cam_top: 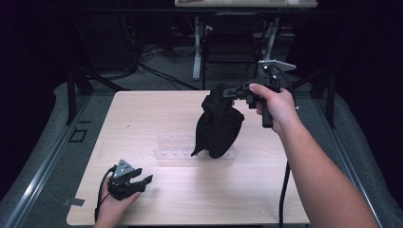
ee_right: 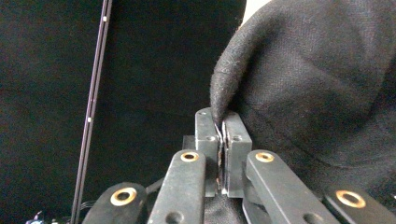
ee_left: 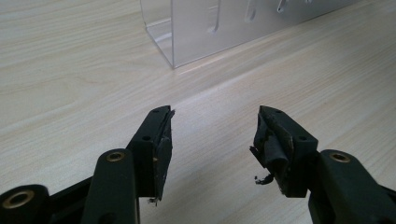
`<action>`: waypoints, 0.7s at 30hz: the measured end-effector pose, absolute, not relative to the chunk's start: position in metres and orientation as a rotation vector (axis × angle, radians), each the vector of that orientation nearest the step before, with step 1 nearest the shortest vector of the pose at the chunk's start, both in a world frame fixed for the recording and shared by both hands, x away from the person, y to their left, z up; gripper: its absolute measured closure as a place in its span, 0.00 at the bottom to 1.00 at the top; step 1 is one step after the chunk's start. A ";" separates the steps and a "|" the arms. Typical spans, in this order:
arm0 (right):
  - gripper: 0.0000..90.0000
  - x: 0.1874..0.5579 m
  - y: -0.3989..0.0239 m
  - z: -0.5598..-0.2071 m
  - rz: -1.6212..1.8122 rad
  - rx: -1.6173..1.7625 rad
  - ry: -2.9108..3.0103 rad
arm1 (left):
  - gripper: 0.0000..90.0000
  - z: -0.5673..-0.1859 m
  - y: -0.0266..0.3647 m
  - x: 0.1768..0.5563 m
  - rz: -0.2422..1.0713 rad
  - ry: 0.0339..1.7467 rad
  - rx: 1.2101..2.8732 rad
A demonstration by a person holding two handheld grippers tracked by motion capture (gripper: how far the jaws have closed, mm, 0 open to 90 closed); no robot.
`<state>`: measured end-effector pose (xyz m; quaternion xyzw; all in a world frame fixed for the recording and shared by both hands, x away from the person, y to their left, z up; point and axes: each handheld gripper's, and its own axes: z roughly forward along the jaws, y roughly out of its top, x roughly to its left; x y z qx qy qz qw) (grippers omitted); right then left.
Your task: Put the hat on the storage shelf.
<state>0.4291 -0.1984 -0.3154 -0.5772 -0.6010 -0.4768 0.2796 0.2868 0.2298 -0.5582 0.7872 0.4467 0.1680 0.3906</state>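
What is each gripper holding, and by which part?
The right gripper pinches the black fabric garment by a fold at its top edge. The left gripper is open, holding nothing.

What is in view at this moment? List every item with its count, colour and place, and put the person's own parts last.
Black cloth: one, black, hanging from the right gripper above the middle of the table, its lower end over the clear rack.
Clear rack: one, transparent plastic, lying at the middle of the table.
Table: one, light wood, centre of the high view.
Second table: one, pale top, far background, with cables on the floor beneath it.
Left gripper: one, black, resting near the table's front left corner, jaws apart and empty.
Right gripper: one, black, raised over the table's far right, jaws closed on a fold of the cloth.
Hands: two, the left hand and the right hand, each on its gripper.
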 end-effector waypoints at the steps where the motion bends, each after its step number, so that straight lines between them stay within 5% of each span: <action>1: 0.98 0.430 -0.198 -0.316 -1.275 -1.549 -1.612 | 0.51 -0.558 0.229 0.287 0.428 1.129 2.000; 21: 0.97 0.438 -0.179 -0.339 -1.318 -1.476 -1.528 | 0.52 -0.543 0.207 0.285 0.375 1.047 1.961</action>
